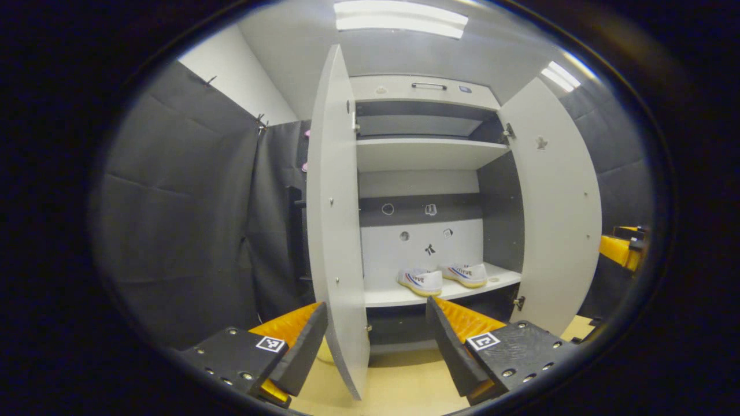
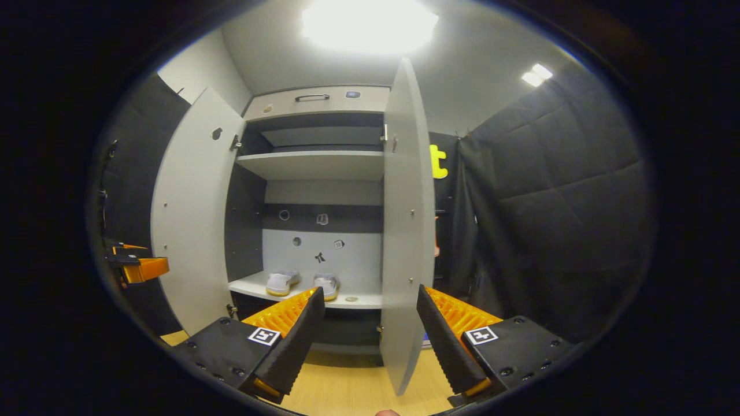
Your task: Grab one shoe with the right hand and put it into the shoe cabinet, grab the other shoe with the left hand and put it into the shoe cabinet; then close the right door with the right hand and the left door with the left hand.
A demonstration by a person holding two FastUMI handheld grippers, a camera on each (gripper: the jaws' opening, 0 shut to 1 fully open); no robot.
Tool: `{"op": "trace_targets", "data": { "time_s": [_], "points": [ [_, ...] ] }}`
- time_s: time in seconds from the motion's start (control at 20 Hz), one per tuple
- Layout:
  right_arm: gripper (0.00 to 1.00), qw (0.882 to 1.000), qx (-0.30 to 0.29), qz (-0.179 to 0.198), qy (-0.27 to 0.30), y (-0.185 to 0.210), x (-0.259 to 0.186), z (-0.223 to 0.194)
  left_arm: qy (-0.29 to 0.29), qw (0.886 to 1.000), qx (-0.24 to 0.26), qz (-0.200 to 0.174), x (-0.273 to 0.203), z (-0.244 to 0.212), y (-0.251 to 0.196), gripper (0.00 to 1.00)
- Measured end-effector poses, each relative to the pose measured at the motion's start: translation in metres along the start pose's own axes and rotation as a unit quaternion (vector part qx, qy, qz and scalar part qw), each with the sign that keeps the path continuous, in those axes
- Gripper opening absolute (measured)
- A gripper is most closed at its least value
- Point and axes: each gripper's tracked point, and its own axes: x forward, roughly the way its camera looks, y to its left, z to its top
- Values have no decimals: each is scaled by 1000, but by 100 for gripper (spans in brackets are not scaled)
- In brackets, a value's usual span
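Note:
Two white shoes (image 1: 420, 281) (image 1: 466, 274) stand side by side on the lower shelf (image 1: 393, 297) of the open grey shoe cabinet. The right gripper view has the same shoes (image 2: 282, 282) (image 2: 328, 285). My left gripper (image 1: 376, 306) is open, with the left door (image 1: 335, 219) edge-on between its fingers, close to the left one. My right gripper (image 2: 370, 292) is open too, and the right door (image 2: 407, 231) stands edge-on between its fingers. Both doors are swung wide. Neither gripper holds anything.
An upper shelf (image 1: 428, 153) and a top panel with a handle (image 1: 428, 86) sit above. The right door (image 1: 558, 214) and right gripper (image 1: 621, 249) lie off to the right; the left door (image 2: 193, 214) and left gripper (image 2: 139, 267) to the left. Pale wood floor (image 2: 347, 387) lies below.

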Motion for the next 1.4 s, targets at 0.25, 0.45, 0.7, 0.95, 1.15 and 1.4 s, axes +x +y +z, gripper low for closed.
{"op": "trace_targets", "data": {
  "time_s": [0.25, 0.45, 0.7, 0.95, 1.15, 1.4],
  "points": [
    [96, 995, -26, -99, -8, -68, 15, 16, 6, 1000, -11, 8, 1, -5, 14, 100],
    [100, 985, -29, -168, -13, -111, 33, 23, 14, 1000, -9, 21, -1, -8, 25, 97],
    [100, 976, -31, -216, -2, -137, 56, 18, 15, 999, -3, 43, -4, -6, 46, 97],
    [97, 976, -35, -213, 14, -133, 70, 5, 16, 998, -5, 67, -8, -7, 68, 100],
    [96, 980, -36, -197, 8, -121, 68, 6, 17, 997, -2, 77, -9, -6, 78, 100],
    [96, 988, -29, -154, 4, -86, 64, 9, 13, 997, -10, 78, -9, -4, 83, 97]
  ]
}}
